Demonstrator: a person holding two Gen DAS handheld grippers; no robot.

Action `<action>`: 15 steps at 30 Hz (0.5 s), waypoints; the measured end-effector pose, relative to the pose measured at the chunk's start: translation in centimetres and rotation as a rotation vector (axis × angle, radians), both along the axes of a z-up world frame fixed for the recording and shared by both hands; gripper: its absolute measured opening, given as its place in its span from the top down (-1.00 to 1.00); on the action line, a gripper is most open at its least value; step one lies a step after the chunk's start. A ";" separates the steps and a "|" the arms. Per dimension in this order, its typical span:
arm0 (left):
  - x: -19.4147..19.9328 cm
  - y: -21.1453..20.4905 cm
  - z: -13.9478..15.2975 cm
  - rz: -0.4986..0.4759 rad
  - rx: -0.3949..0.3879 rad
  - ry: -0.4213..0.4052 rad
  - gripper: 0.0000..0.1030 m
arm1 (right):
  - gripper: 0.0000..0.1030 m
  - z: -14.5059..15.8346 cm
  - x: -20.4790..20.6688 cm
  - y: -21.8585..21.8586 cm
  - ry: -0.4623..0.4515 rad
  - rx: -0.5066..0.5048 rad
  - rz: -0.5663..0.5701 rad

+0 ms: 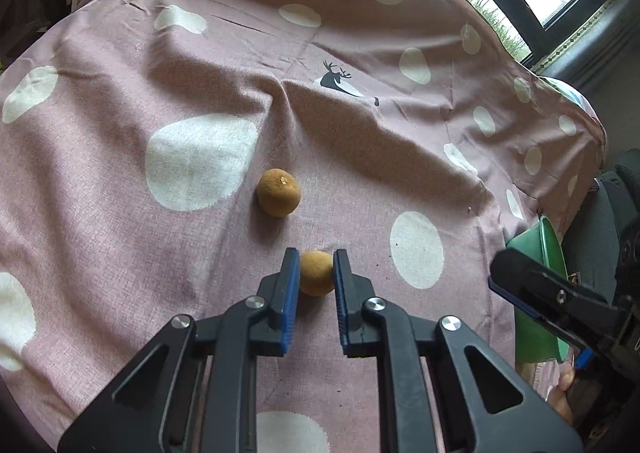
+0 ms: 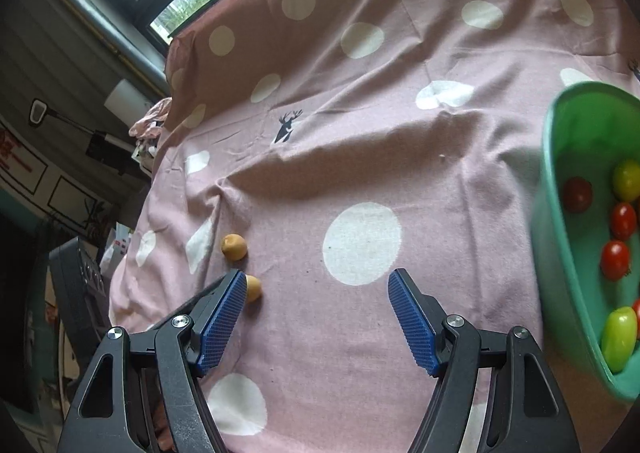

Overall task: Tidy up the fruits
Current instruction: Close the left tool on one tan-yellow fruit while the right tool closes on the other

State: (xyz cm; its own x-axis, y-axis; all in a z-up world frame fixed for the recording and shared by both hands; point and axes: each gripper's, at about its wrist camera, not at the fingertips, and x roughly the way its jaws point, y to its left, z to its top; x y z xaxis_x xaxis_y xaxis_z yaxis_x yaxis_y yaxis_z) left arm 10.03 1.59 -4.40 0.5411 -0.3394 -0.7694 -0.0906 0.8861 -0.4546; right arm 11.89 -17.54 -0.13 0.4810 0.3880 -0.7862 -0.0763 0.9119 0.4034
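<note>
The left gripper [image 1: 316, 273] had its blue pads pressed on either side of a small brown fruit [image 1: 316, 273] that sat on the spotted pink cloth [image 1: 360, 157]. Just beyond its tips lay a second brown fruit [image 1: 278, 192], free on the cloth. Off to its right stood the green bowl [image 1: 550, 253], already holding red and green tomatoes [image 2: 614, 259]. The right gripper [image 2: 316, 307] hovered with jaws wide and empty, the bowl to its right. The step in hand looked like picking up the fruit; next it would need lifting clear and carrying right to the bowl without squeezing harder.
</note>
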 end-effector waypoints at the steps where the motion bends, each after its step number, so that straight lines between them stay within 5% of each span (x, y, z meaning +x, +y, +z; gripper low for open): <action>1: 0.0 0.0 0.0 0.002 0.000 -0.003 0.71 | -0.44 0.1 0.9 0.9 0.010 0.003 0.028; 4: -0.2 0.1 0.0 0.000 -0.014 0.006 0.71 | -0.42 -0.2 3.6 3.6 0.052 -0.015 0.080; 10: -0.5 1.3 0.0 0.016 -0.066 0.011 0.71 | 0.21 -3.3 7.4 8.3 0.150 -0.083 0.178; 15: -0.5 1.8 -0.1 0.033 -0.056 0.020 0.71 | 0.22 -5.3 8.5 9.6 0.210 0.000 0.237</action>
State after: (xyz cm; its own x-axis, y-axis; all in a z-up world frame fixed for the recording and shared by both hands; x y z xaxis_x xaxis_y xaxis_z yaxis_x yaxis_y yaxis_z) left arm 9.48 3.43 -4.53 0.5370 -0.3648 -0.7606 -0.1290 0.8556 -0.5014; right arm 20.39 -7.95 -5.44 0.2042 0.4703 -0.8586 -0.2017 0.8784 0.4332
